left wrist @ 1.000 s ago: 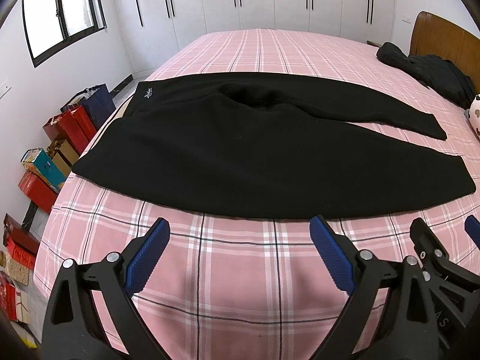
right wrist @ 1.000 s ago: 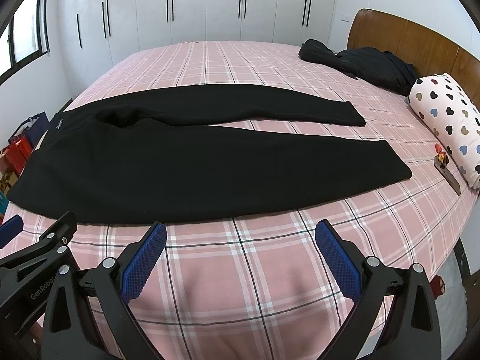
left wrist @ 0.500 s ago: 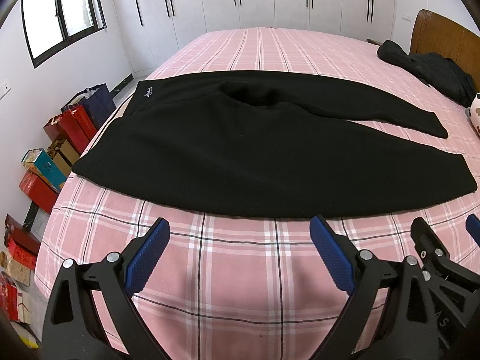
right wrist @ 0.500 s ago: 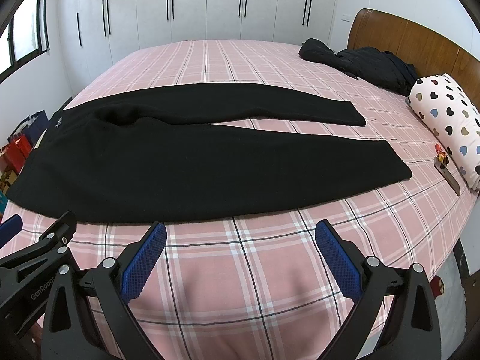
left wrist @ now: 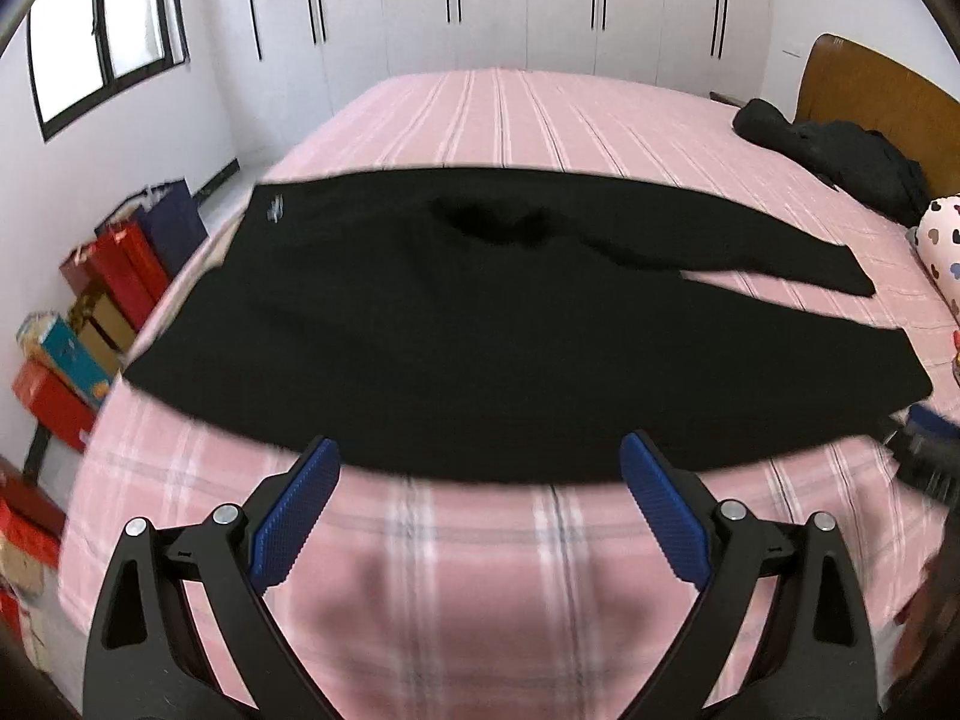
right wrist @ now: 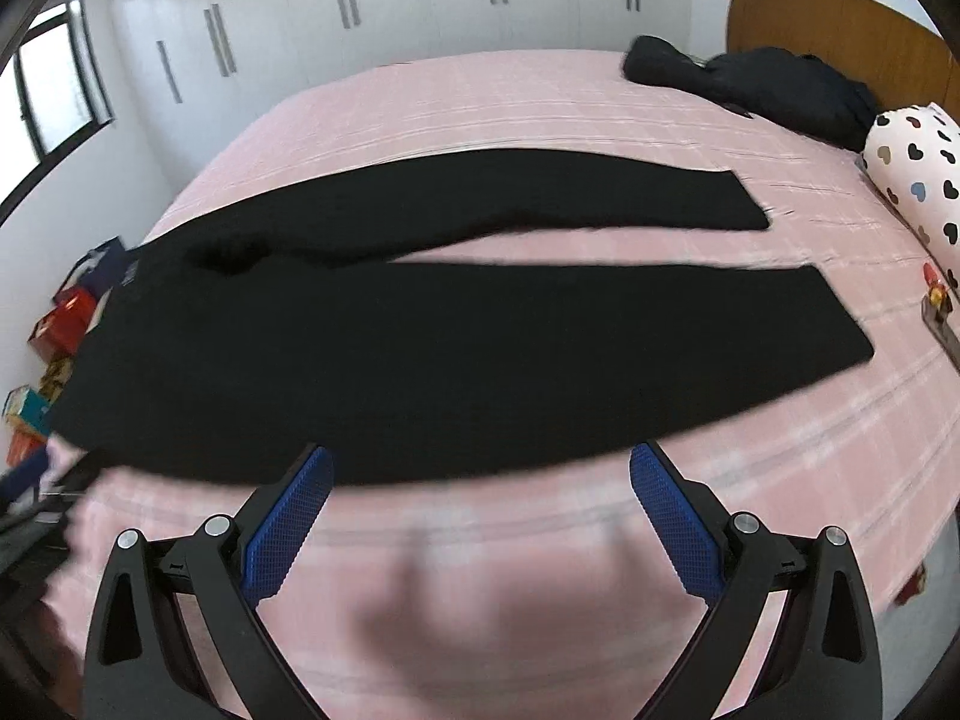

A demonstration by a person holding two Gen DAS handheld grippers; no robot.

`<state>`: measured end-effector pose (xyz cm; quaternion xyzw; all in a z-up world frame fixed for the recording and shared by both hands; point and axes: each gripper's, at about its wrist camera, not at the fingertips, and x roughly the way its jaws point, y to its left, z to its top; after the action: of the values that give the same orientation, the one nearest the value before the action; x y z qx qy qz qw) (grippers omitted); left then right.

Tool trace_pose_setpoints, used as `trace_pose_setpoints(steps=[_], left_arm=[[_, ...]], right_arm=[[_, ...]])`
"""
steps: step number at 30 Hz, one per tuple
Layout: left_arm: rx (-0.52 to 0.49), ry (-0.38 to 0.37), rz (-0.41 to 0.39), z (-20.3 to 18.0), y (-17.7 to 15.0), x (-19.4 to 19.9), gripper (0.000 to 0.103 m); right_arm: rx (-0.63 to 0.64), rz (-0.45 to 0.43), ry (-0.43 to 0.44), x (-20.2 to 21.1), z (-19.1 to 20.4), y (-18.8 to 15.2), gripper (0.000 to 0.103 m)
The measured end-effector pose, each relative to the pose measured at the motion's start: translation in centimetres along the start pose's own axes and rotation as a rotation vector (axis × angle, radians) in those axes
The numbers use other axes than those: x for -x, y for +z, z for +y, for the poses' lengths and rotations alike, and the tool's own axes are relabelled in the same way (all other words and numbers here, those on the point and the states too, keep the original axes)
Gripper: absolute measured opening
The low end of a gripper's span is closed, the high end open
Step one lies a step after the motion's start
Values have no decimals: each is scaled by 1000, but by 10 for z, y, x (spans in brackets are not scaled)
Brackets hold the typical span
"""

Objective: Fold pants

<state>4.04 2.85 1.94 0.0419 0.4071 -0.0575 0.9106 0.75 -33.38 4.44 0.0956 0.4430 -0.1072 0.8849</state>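
Observation:
Black pants lie flat on the pink plaid bed, waistband to the left, two legs spread apart to the right; they also show in the right wrist view. My left gripper is open and empty, its blue pads just at the near hem edge. My right gripper is open and empty, just short of the near leg's edge. The right gripper shows blurred at the right edge of the left wrist view.
A dark garment lies by the wooden headboard. A heart-print pillow and a small tool are at the right. Boxes and bags stand on the floor left of the bed. White wardrobes line the far wall.
Both grippers have moved forward toward the near edge of the pants; the views are motion-blurred. The right gripper has also shifted to the right. Pants have not moved.

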Motion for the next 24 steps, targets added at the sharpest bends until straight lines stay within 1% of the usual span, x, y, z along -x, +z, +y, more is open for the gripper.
trace_pose_setpoints(steps=[2, 3, 5, 7, 8, 9, 12, 14, 16, 19, 21, 23, 24], left_arm=[[-1, -13, 6, 9, 20, -9, 93], [-3, -16, 7, 13, 29, -15, 93], [-11, -5, 7, 23, 49, -29, 93], [-24, 0, 8, 35, 69, -49, 93], [-22, 2, 19, 42, 79, -61, 93], [-20, 6, 23, 47, 85, -68, 93], [-2, 20, 23, 67, 108, -97, 93], [14, 26, 37, 77, 119, -116, 93], [28, 55, 46, 87, 128, -133, 93], [47, 84, 60, 106, 145, -160, 93], [80, 92, 68, 123, 157, -174, 93], [107, 106, 68, 141, 168, -185, 93], [121, 113, 59, 153, 177, -191, 93]], right_arm=[[-20, -10, -7, -15, -35, 26, 97], [-29, -16, -30, -27, -61, 46, 97], [-43, -17, -63, -46, -97, 75, 97], [-43, -15, -102, -75, -138, 115, 97], [-41, -12, -111, -83, -146, 125, 96], [-50, -10, -131, -99, -165, 142, 95], [-98, 3, -118, -137, -202, 174, 92], [-114, 18, -139, -159, -217, 188, 90], [-113, 24, -155, -183, -227, 202, 90], [-119, 57, -177, -212, -237, 213, 90], [-122, 83, -159, -230, -242, 217, 90], [-111, 98, -146, -238, -241, 217, 91], [-100, 91, -148, -241, -240, 218, 91]])
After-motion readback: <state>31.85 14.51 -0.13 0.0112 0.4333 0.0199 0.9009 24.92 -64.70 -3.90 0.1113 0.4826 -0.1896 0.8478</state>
